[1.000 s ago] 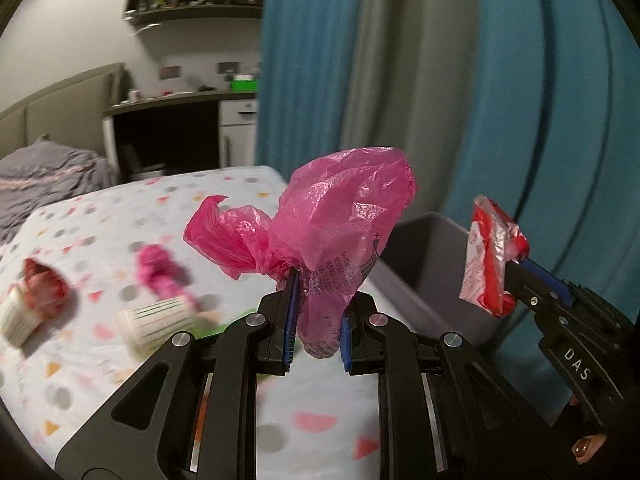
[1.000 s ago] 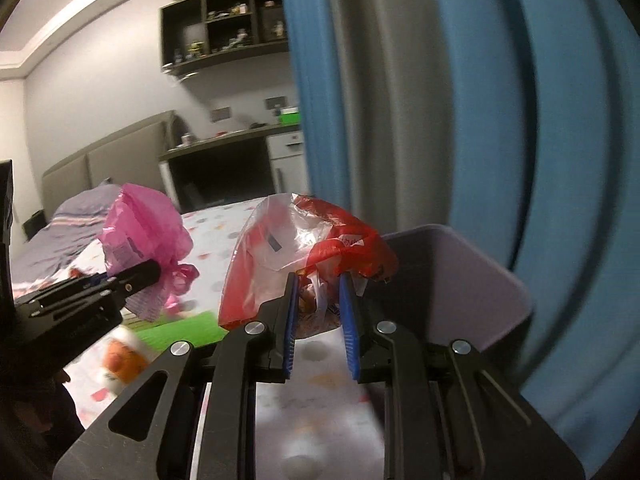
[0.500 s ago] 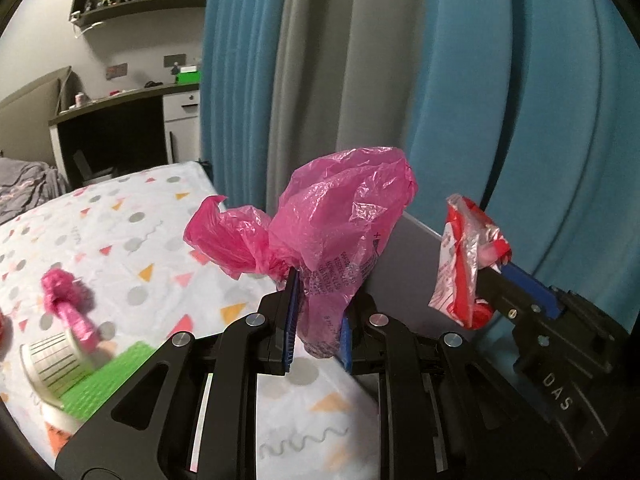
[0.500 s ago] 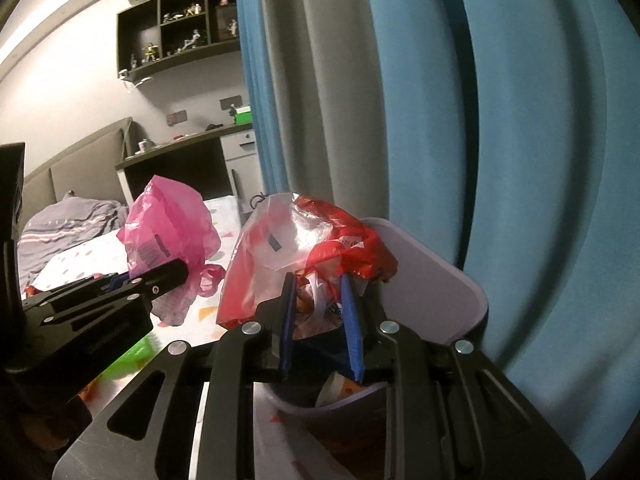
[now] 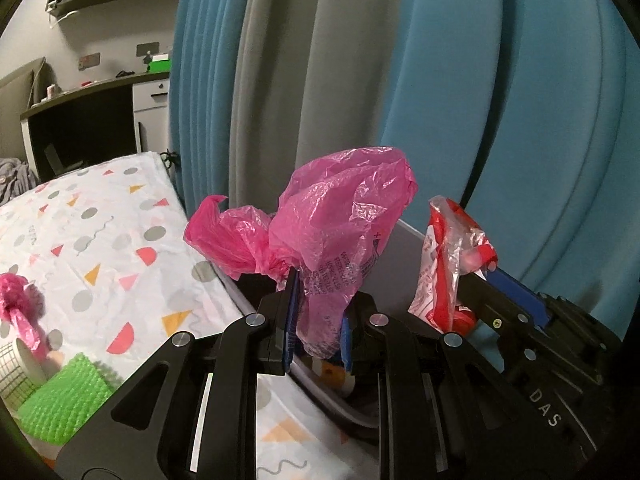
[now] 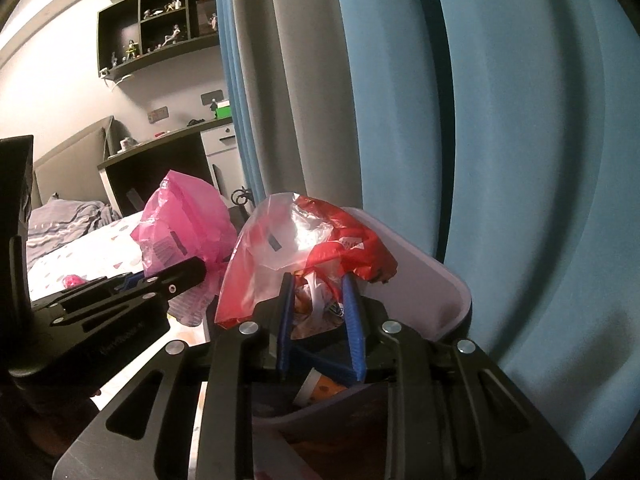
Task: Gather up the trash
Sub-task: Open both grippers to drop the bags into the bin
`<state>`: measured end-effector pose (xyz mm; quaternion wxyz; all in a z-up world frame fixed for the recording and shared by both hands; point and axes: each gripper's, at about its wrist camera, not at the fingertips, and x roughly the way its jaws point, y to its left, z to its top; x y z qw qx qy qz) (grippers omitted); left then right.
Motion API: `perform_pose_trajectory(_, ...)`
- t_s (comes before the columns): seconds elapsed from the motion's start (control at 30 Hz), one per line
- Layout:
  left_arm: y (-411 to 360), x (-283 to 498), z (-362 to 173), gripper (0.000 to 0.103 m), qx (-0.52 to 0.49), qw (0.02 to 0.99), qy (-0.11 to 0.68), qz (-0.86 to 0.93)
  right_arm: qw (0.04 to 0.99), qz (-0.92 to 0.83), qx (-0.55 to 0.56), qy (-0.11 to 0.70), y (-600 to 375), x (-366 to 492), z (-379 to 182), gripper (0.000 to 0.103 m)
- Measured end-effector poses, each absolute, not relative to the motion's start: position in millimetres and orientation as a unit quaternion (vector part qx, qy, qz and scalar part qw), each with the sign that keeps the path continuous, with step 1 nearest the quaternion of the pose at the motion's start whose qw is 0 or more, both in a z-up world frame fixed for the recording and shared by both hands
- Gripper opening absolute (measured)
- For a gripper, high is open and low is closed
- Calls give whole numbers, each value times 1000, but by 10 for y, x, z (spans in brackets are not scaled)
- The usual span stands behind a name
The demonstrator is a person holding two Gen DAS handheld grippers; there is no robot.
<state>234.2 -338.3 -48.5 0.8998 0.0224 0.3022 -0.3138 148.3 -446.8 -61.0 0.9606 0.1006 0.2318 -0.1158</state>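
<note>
Both tongs hang over the grey bin [image 6: 448,280] beside the bed's edge: left tongs [image 5: 318,320] pinching a pink bag [image 5: 344,216], right tongs [image 6: 318,320] loosening around a red wrapper [image 6: 304,240]. Light, crumpled film; grip bunched folds.

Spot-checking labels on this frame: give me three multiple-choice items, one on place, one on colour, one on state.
1. The bin stands:
A. beside the bed, by the curtain
B. on the desk
C. on the shelf

2. The bag in the left gripper is:
A. green
B. pink
C. black

3. The right gripper:
A. is empty
B. lies on the bed
C. has a red-and-clear wrapper between its fingers

Key: 1 A, its rim shows between bed edge and curtain; 2 B, pink plastic is clamped; 3 C, the wrapper sits between the blue pads.
</note>
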Motion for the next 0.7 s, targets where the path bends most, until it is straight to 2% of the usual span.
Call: perform_pose_trajectory(0.7, -3595, 2544, -665, 17, 17, 885, 325, -334, 955, -126, 122, 238, -4526, 1569, -605, 25)
